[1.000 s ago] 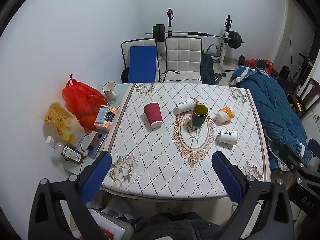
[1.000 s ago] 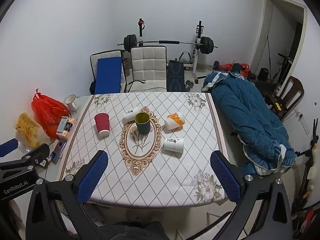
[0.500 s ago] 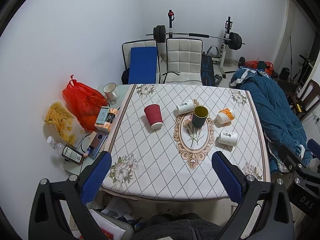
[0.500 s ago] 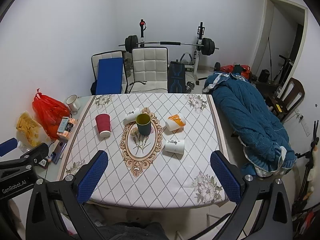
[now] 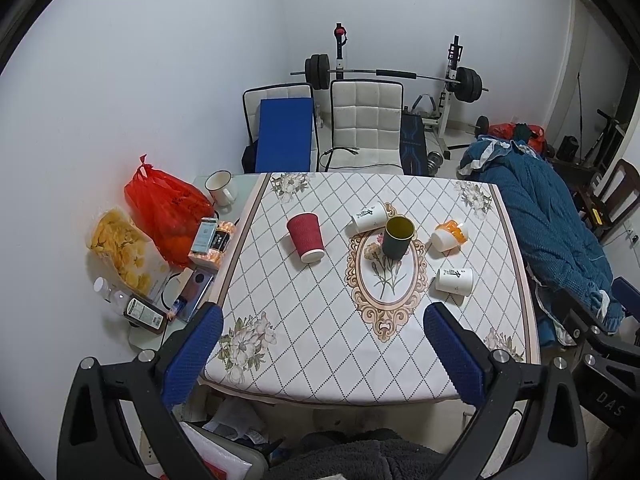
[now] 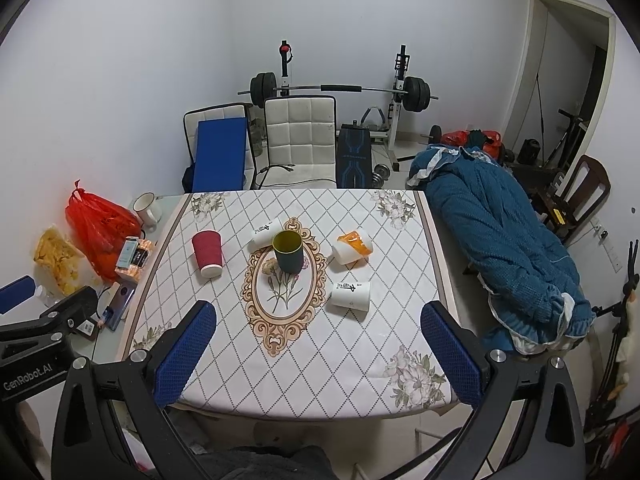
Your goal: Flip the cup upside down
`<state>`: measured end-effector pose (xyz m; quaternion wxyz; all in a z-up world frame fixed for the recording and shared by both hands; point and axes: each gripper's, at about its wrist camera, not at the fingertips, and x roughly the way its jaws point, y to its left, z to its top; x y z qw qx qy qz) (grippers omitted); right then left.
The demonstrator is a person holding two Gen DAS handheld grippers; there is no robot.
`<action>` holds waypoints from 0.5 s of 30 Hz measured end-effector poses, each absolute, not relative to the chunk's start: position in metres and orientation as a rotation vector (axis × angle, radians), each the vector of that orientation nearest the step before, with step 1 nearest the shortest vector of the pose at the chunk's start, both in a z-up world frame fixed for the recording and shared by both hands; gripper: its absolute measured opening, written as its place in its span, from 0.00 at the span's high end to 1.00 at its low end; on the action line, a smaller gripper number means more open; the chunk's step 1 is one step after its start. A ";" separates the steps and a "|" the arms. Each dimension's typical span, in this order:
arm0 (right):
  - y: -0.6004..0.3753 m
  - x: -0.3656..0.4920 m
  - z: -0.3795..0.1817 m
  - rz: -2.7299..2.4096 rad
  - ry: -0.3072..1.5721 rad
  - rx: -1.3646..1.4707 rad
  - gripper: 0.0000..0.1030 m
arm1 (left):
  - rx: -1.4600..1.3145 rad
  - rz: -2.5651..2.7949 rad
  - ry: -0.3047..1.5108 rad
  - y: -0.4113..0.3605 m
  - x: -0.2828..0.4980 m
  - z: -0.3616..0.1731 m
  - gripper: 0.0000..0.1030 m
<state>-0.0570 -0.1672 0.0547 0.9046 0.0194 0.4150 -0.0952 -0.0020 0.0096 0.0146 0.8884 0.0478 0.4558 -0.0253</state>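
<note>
A dark green cup (image 5: 397, 237) (image 6: 287, 251) stands upright, mouth up, near the middle of the table. A red paper cup (image 5: 305, 237) (image 6: 207, 253) stands upside down to its left. Two white paper cups lie on their sides: one (image 5: 369, 216) (image 6: 265, 231) just behind the green cup, one (image 5: 454, 279) (image 6: 351, 295) to the front right. An orange-and-white cup (image 5: 449, 234) (image 6: 352, 246) lies on its side at the right. My left gripper (image 5: 323, 344) and right gripper (image 6: 318, 340) are both open and empty, held above the table's near edge.
The table (image 5: 304, 320) has a white diamond-pattern cloth. A side ledge at the left holds a red bag (image 5: 166, 208), a white mug (image 5: 220, 187), snacks and bottles. Chairs (image 5: 366, 128) stand behind the table. A blue blanket (image 5: 552, 232) lies at the right.
Both grippers have drawn back and risen slightly, so the table sits a little lower and farther in view. Nothing on the table has moved.
</note>
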 end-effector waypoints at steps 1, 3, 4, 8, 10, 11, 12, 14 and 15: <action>-0.167 -0.057 0.054 -0.197 0.857 0.041 0.00 | 0.098 -0.053 0.947 0.010 -0.002 0.015 0.00; -0.167 -0.057 0.055 -0.197 0.857 0.041 0.00 | 0.101 -0.051 0.945 0.008 -0.001 0.016 0.00; -0.167 -0.057 0.054 -0.198 0.857 0.042 0.00 | 0.101 -0.052 0.944 0.008 0.001 0.018 0.00; -0.169 -0.053 0.058 -0.200 0.856 0.053 0.00 | 0.102 -0.052 0.942 0.007 0.003 0.020 0.00; -0.169 -0.050 0.060 -0.203 0.854 0.058 0.00 | 0.102 -0.051 0.943 0.006 0.005 0.022 0.00; -0.170 -0.049 0.061 -0.205 0.852 0.062 0.00 | 0.102 -0.052 0.943 0.006 0.004 0.021 0.00; -0.172 -0.049 0.061 -0.205 0.851 0.065 0.00 | 0.104 -0.053 0.943 0.005 0.007 0.023 0.00; -0.174 -0.047 0.060 -0.207 0.852 0.070 0.00 | 0.103 -0.053 0.943 0.005 0.008 0.024 0.00; -0.175 -0.047 0.060 -0.207 0.852 0.073 0.00 | 0.103 -0.052 0.943 0.005 0.006 0.023 0.00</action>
